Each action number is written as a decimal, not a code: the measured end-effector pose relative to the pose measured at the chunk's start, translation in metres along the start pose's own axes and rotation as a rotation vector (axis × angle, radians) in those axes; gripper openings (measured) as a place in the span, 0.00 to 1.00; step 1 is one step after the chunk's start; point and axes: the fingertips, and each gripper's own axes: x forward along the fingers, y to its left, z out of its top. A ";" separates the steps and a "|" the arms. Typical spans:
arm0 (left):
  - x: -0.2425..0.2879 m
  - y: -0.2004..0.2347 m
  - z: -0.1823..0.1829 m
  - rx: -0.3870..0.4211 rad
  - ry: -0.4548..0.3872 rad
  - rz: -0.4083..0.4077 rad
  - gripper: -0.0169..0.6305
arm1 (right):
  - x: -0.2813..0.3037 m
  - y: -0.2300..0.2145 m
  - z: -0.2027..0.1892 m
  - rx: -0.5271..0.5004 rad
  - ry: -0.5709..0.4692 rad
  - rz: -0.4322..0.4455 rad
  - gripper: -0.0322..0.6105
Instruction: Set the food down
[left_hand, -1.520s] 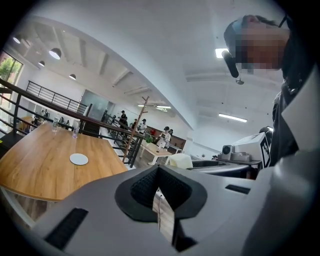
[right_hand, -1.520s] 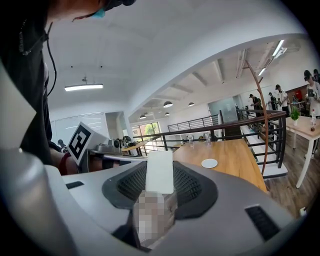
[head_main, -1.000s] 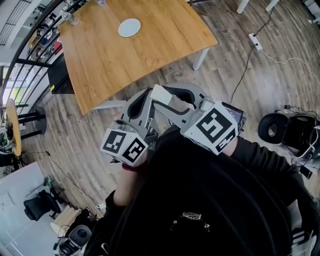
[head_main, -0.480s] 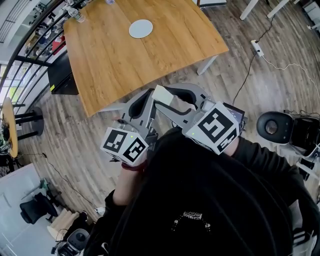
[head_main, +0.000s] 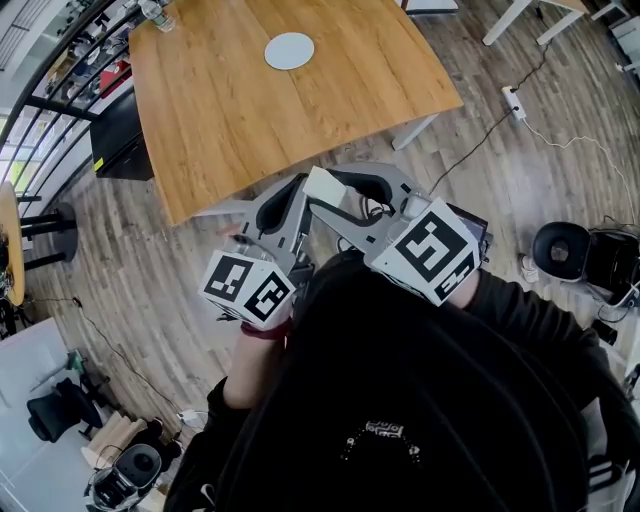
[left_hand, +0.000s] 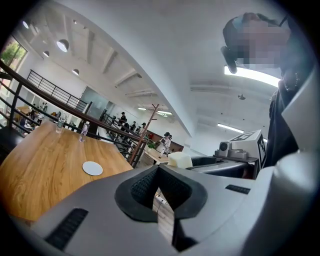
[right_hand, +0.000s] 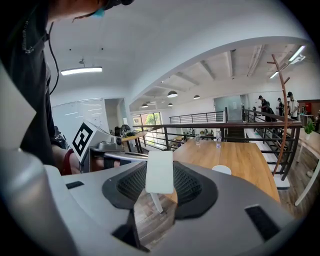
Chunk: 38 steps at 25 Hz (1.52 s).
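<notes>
A pale cream block of food (head_main: 322, 186) sits between the jaws of my right gripper (head_main: 324, 190), which is shut on it and held close to my chest. In the right gripper view the food (right_hand: 160, 171) stands upright as a flat white slab between the dark pads. My left gripper (head_main: 288, 198) is just left of it, jaws together with nothing between them; in its own view the gripper (left_hand: 159, 169) shows a thin gap, with the food (left_hand: 180, 160) beyond. A white round plate (head_main: 289, 50) lies on the wooden table (head_main: 230, 110) ahead.
Both grippers hang over wood floor, short of the table's near edge (head_main: 300, 170). Bottles (head_main: 160, 14) stand at the table's far corner. A power strip (head_main: 512, 100) and cable lie on the floor at right, with a black round device (head_main: 560, 250). A railing (head_main: 40, 110) runs along the left.
The table and plate have drifted right and up in the head view as the camera moved. Both grippers keep the same pose, and the food stays gripped.
</notes>
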 end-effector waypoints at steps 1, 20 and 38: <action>-0.001 -0.001 0.000 0.000 -0.003 0.005 0.03 | 0.000 0.001 0.000 -0.004 0.000 0.006 0.32; 0.067 0.062 0.042 0.005 -0.021 0.119 0.03 | 0.049 -0.083 0.034 -0.006 -0.013 0.115 0.32; 0.178 0.097 0.080 -0.003 0.010 0.194 0.03 | 0.064 -0.202 0.063 0.030 -0.039 0.175 0.32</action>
